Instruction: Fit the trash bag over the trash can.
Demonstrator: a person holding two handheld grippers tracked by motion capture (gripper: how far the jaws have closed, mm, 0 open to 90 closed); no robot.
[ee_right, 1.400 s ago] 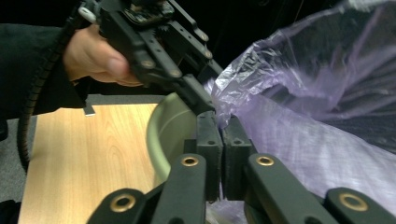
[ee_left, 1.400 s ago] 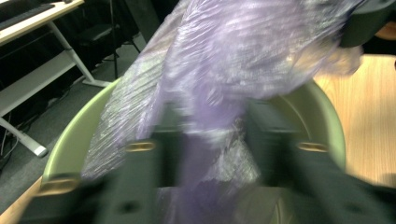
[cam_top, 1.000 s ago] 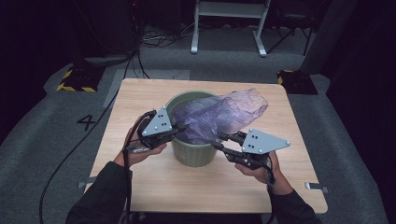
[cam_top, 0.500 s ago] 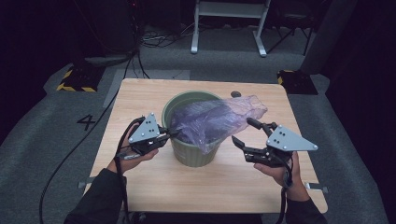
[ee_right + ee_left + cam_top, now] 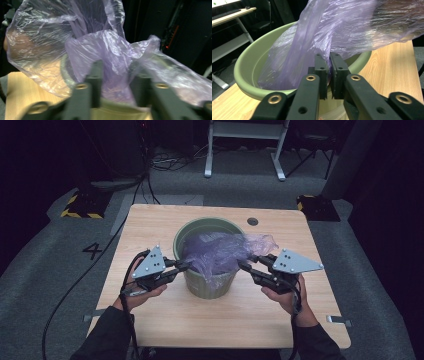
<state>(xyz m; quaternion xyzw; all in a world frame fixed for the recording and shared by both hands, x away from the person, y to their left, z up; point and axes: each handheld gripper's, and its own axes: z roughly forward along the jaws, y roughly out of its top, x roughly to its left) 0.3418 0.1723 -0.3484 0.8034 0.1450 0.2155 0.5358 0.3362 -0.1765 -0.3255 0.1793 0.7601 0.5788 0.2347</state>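
Note:
A green round bin (image 5: 210, 290) stands mid-table with a thin purple plastic bag (image 5: 220, 252) bunched in its mouth and spilling over the far right rim. My left gripper (image 5: 187, 266) is at the bin's left rim, shut on a fold of the bag (image 5: 322, 37), which rises from between the jaws of the left gripper (image 5: 329, 58). My right gripper (image 5: 243, 265) is at the right rim. Its jaws have just been closing. In the blurred right gripper view they still stand apart at the right gripper (image 5: 116, 68), with bag film (image 5: 112, 50) between them.
The wooden table (image 5: 225, 325) has bare board in front of the bin and on both sides. A small dark hole (image 5: 252, 221) sits near its far edge. Grey carpet, cables and a white stand (image 5: 245, 150) lie beyond.
The bag, billowed high over the bin a second ago, has sunk into it. The right gripper swung out to the right, opened, then came back to the rim. The left gripper eased lower.

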